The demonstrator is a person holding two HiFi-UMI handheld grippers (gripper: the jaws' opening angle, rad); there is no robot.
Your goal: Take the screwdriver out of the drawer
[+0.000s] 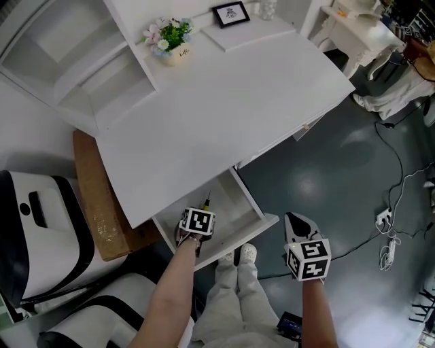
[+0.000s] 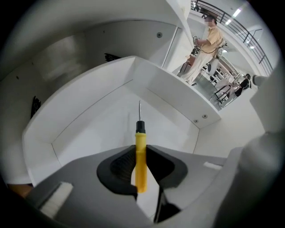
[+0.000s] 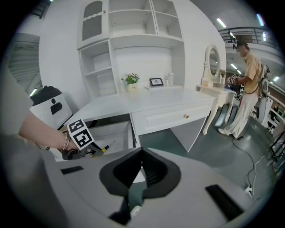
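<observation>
A yellow-handled screwdriver (image 2: 140,160) with a thin metal shaft lies between the jaws of my left gripper (image 2: 140,153), and the pads are shut on its handle. Its tip (image 1: 206,200) pokes out beyond the marker cube above the open white drawer (image 1: 239,204). In the right gripper view the screwdriver (image 3: 103,148) sticks out of the left gripper (image 3: 91,151) over the drawer (image 3: 113,131). The drawer floor (image 2: 102,129) is bare. My right gripper (image 1: 299,228) hangs over the floor to the right of the drawer, jaws shut (image 3: 142,153) with nothing in them.
The white desk top (image 1: 224,102) overhangs the drawer and carries a flower pot (image 1: 170,37) and a picture frame (image 1: 231,13). A white-and-black machine (image 1: 41,231) and a wooden board (image 1: 95,197) stand left. Cables (image 1: 391,231) trail across the floor at right. A person (image 3: 247,89) stands far right.
</observation>
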